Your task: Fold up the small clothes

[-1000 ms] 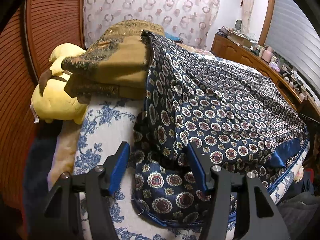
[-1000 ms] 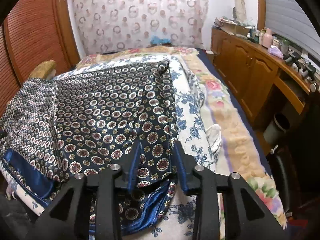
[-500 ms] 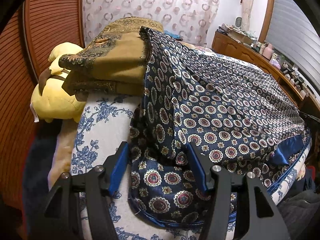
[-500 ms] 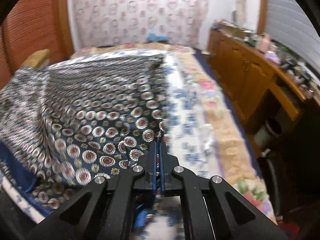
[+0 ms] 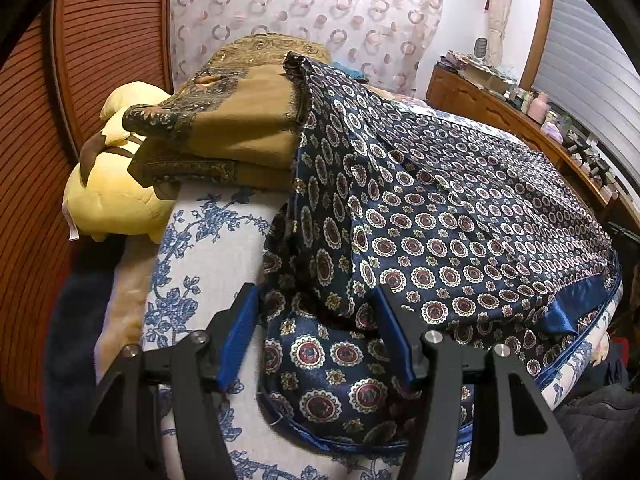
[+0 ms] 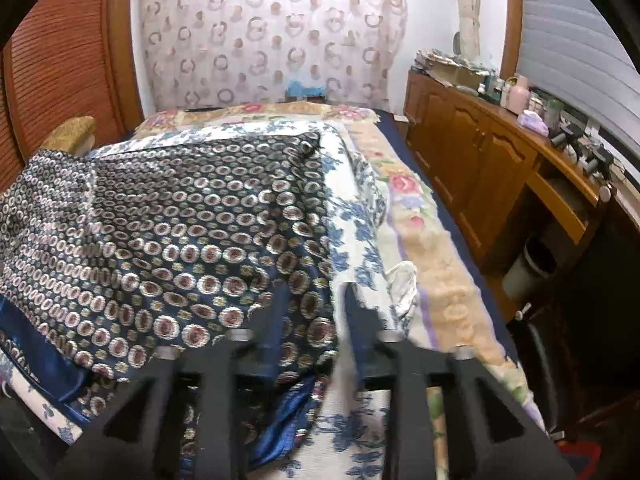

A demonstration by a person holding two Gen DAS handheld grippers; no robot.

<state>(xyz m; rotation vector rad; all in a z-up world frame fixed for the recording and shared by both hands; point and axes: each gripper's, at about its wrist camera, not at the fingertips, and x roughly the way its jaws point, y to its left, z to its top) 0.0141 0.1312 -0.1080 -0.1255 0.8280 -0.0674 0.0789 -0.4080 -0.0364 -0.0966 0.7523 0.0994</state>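
Nearest in the left wrist view: left gripper (image 5: pixel 316 334), blue-padded fingers spread wide, straddling a rounded, blue-piped corner of a navy satin garment with medallion print (image 5: pixel 440 216); no pinch on the cloth. Nearest in the right wrist view: right gripper (image 6: pixel 306 320), blurred with motion, fingers parted with the garment's (image 6: pixel 180 220) near edge lying in the gap; not clamped.

Beyond both grippers: garment spread over most of a white bedcover with blue flowers (image 5: pixel 208 248), one plain blue satin hem drooping off the bed's near edge, far corner draped up onto a folded ochre blanket (image 5: pixel 240 128). Beside the blanket, towards the slatted wooden wall: a yellow plush toy (image 5: pixel 108 196). Further right: a peach floral quilt (image 6: pixel 432 248) along the bed's side, then wooden cabinets (image 6: pixel 472 168) with cluttered tops. Farthest: a curtain printed with rings (image 6: pixel 272 36).

Likely trouble: slippery satin escaping a shallow pinch, or sliding off the bed by the overhanging hem once lifted. Far corner resting on the blanket, so a pull could snag it or skew the fold. Layered cloth under the left fingers, so two plies grabbed at once seems possible.

Containers: a dark bin (image 6: pixel 528 268) on the floor by the cabinets, contents not visible; an open cabinet shelf, contents unclear.
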